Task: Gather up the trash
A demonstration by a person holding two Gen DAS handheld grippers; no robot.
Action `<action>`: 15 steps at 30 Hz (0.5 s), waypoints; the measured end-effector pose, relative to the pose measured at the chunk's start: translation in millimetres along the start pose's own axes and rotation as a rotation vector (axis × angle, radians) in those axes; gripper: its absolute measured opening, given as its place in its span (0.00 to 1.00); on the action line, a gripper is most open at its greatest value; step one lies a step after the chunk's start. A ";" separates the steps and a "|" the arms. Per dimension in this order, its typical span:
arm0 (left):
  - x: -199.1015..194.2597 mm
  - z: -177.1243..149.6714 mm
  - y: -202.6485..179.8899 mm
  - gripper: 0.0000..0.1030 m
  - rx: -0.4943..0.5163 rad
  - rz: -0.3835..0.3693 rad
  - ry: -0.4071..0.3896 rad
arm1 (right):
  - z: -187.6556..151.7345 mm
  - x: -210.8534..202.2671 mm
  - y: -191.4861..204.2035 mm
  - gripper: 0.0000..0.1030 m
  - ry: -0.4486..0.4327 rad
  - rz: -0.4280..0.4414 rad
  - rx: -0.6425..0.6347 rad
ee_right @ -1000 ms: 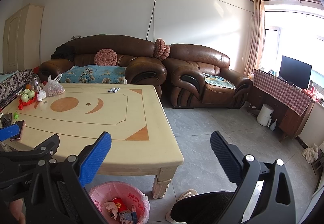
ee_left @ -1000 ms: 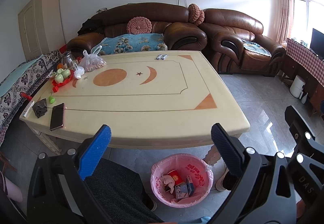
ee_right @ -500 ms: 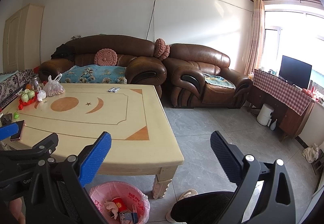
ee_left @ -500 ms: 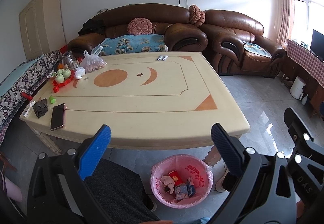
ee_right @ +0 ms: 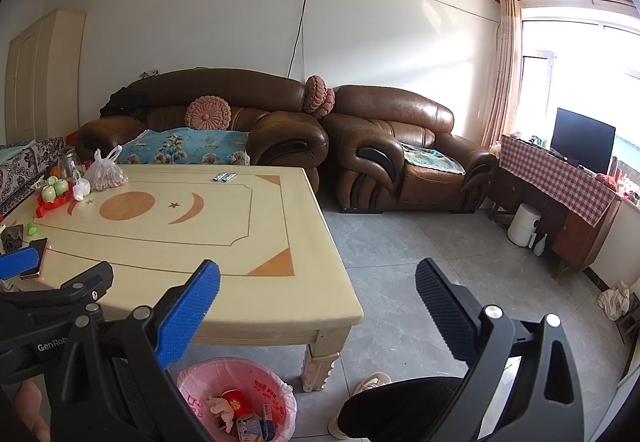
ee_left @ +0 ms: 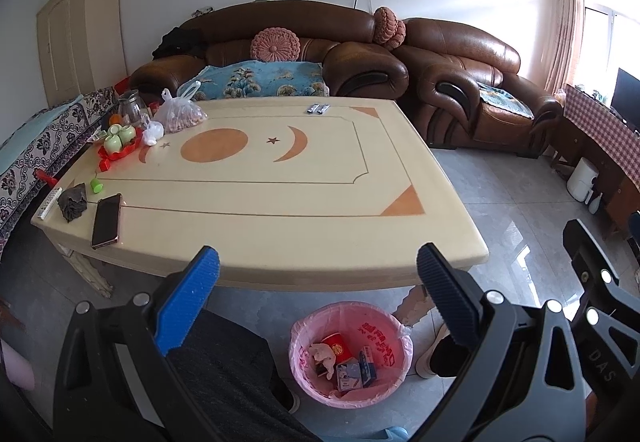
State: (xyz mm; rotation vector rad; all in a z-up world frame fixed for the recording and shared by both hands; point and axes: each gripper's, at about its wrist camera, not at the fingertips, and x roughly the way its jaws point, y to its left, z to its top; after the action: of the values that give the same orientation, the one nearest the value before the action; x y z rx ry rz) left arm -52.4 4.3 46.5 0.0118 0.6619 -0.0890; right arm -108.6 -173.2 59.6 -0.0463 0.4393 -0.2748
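Behind the cream table nothing has shifted; both my left gripper and right gripper stay wide and empty, above the near pink bin already holding trash.

I'm looking into a home living room: a brown leather sofa and matching armchair with round pink cushions, a low cream bench holding a tea set and phone, a television on a checked-cloth cabinet, curtains, a tiled floor.
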 end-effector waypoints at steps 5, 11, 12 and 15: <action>-2.3 -1.6 -1.8 0.94 0.008 0.010 -0.011 | -0.8 1.1 -0.9 0.93 0.002 0.005 -0.002; -4.8 -3.4 -4.7 0.94 0.018 0.024 -0.022 | -1.0 1.6 -0.6 0.93 0.004 0.011 -0.005; -5.2 -3.8 -5.4 0.94 0.019 0.026 -0.024 | -0.4 2.4 -0.8 0.93 0.004 0.011 -0.005; -6.1 -4.3 -6.8 0.94 0.025 0.028 -0.027 | -0.3 2.2 -0.8 0.93 0.003 0.016 -0.004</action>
State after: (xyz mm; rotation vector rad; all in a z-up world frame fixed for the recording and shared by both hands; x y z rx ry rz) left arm -60.4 -1.8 47.1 0.0440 0.6334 -0.0700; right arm -107.0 -174.6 58.6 -0.0467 0.4429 -0.2585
